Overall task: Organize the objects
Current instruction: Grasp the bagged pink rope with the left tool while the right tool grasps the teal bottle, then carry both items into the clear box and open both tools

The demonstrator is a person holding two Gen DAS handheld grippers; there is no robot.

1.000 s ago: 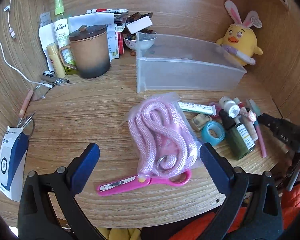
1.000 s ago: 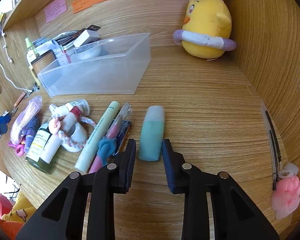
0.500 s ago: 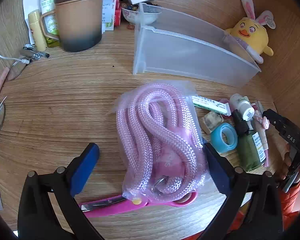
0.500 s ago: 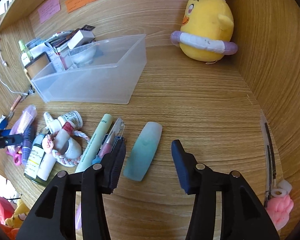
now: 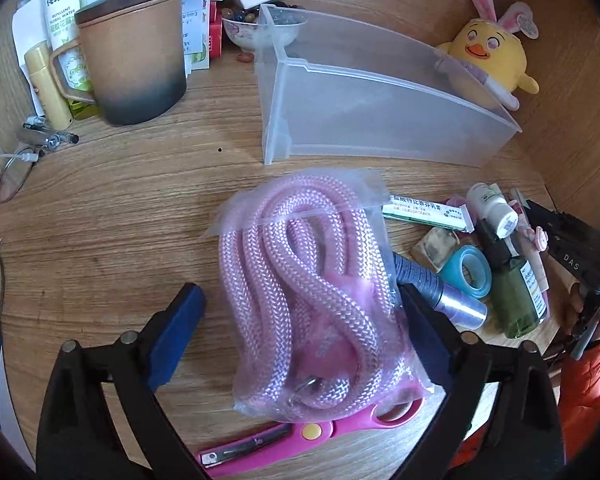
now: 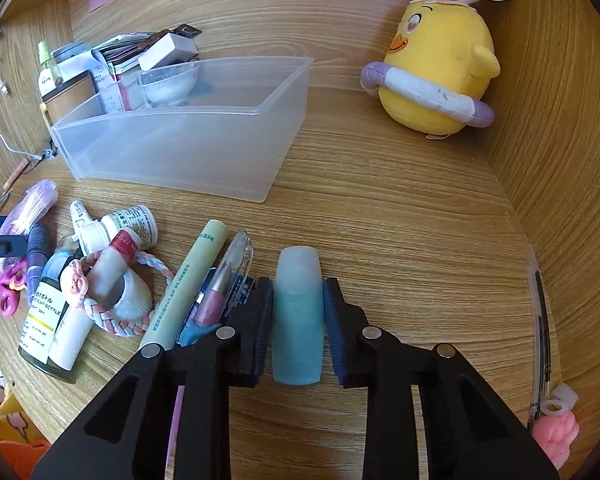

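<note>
Lying flat on the wood-grain desk (image 6: 380, 208), a frosted turquoise oblong plastic case (image 6: 298, 320) sits between the blue-padded fingers of the right gripper (image 6: 298, 330), in front of the translucent rectangular plastic bin (image 6: 188, 148) and slightly to its right. Both pads press the case's long sides, so the right gripper is clamped on it, though the case appears not yet lifted. Long axis of the case: in line with the fingers, pointing toward the bin's right end; a lift and forward carry along that axis would likely bring it over the bin's rim. Left of the case, touching or nearly so: a pale green tube (image 6: 188, 284), a clear-capped pink pen (image 6: 224, 280), a braided hair tie (image 6: 120, 304), small white bottles and a dark green pump bottle (image 6: 46, 328). The yellow chick plush with rabbit ears (image 6: 436, 64) stands right of the bin, well apart. Also in front of the bin, toward its left end: a coil of pink braided rope in a clear plastic bag (image 5: 312, 296), resting partly on pink-handled scissors (image 5: 308, 432). The left gripper (image 5: 300, 332) straddles this bag with jaws spread wide; its right pad sits at the bag's edge, its left pad clear. The right gripper is nearer to depositing.
</note>
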